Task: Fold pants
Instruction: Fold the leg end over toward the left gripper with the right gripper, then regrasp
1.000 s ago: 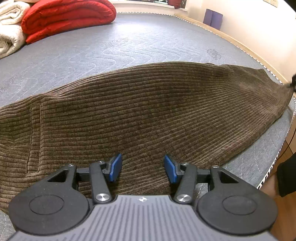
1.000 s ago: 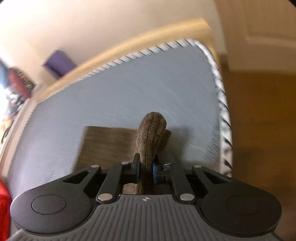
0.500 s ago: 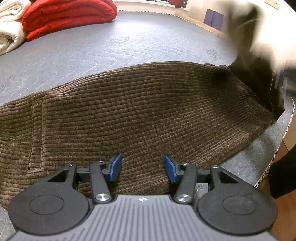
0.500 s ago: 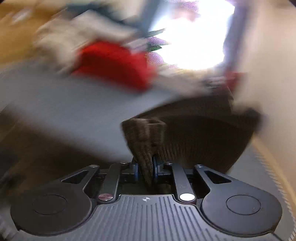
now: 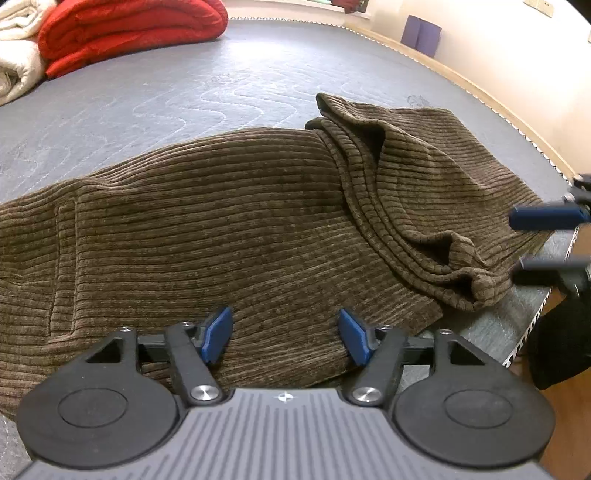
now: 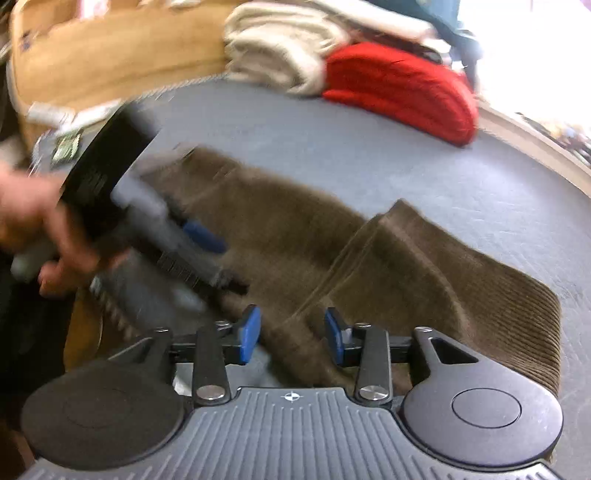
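Brown corduroy pants (image 5: 229, 221) lie on the grey mattress (image 5: 184, 92). Their leg end (image 5: 413, 184) is folded back loosely over the rest, with rumpled edges. My left gripper (image 5: 284, 338) is open and empty, just above the near edge of the pants. My right gripper (image 6: 291, 334) is open and empty, over the folded leg end (image 6: 424, 266). It shows in the left wrist view at the right edge (image 5: 546, 240). The left gripper shows blurred in the right wrist view (image 6: 207, 254), held by a hand.
A folded red blanket (image 5: 129, 29) and a cream blanket (image 5: 14, 62) lie at the far end of the mattress. The mattress edge (image 5: 532, 325) drops to a wooden floor on the right. A purple object (image 5: 421, 33) leans on the wall.
My right gripper carried the leg end up and over onto the pants, then opened and let it go. My left gripper has stayed open in place.
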A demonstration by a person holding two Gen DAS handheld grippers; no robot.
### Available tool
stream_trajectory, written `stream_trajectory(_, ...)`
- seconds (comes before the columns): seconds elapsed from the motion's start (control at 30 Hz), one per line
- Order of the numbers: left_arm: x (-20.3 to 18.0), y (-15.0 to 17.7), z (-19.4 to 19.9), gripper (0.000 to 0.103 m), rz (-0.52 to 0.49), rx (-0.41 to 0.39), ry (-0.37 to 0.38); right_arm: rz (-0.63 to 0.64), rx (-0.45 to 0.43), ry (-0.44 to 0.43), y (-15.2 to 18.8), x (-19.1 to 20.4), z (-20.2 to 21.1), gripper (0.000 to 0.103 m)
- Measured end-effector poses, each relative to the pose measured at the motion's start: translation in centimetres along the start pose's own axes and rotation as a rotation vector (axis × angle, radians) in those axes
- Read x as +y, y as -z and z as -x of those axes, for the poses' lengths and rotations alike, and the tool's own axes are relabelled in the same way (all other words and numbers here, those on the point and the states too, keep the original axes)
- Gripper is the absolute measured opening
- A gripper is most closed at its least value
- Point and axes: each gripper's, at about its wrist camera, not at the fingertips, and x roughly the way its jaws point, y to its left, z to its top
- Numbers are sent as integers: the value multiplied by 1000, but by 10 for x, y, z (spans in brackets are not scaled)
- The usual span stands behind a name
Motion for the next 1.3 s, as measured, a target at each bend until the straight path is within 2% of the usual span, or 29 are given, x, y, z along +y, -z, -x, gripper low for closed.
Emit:
stream_trajectory(0.1, 1, 1, 0, 70, 5, -1, 4, -106, 8, 27, -3, -19, -12, 43)
stream_trajectory(0.17, 0, 2, -1, 70, 1, -1, 1, -126, 48, 46, 4, -22, -28, 43)
stream_trajectory(0.27, -1, 2, -2, 70, -1, -1, -2, -38, 148, 78, 19, -17, -55, 43)
stream_trajectory(0.4, -1, 3, -2, 70, -1, -3, -1, 31, 141, 102, 20, -5, -66, 43)
stream_trajectory(0.5, -1, 2, -2, 70, 0, -2, 1, 55, 118, 95, 17, -6, -61, 15)
stream_trajectory(0.53, -1, 2, -2, 70, 2, -2, 2, 59, 93, 101, 14, -6, -55, 14)
stream_trajectory(0.67, -1, 2, -2, 70, 2, 0, 2, 54, -66, 99, -4, -8, -11, 14)
stream_trajectory(0.7, 0, 2, -2, 70, 3, 0, 3, 73, -81, 83, -3, -5, -3, 14)
stream_trajectory(0.77, 0, 1, -2, 71, 3, 1, 4, 136, -33, 43, 7, 2, -3, 14)
stream_trajectory(0.83, -1, 1, -2, 72, 0, 1, 1, 194, 71, 9, 22, 9, -18, 17)
stream_trajectory(0.9, -1, 1, -1, 72, 0, 1, 0, 252, 115, 24, 32, 17, -31, 25)
stream_trajectory(1.0, 1, 2, 0, 72, 1, 1, 3, 266, 98, 38, 30, 24, -39, 50)
stream_trajectory(1.03, 1, 2, 0, 72, 2, 1, 3, 278, 88, 44, 30, 27, -40, 55)
stream_trajectory(1.07, 1, 2, 0, 72, 1, 1, 2, 304, 87, 54, 31, 32, -42, 57)
stream_trajectory(1.2, -1, 3, -2, 72, -6, -1, -4, 425, 119, 118, 39, 44, -57, 55)
stream_trajectory(1.3, -1, 4, -2, 72, -4, -3, -4, 429, 114, 143, 37, 42, -66, 37)
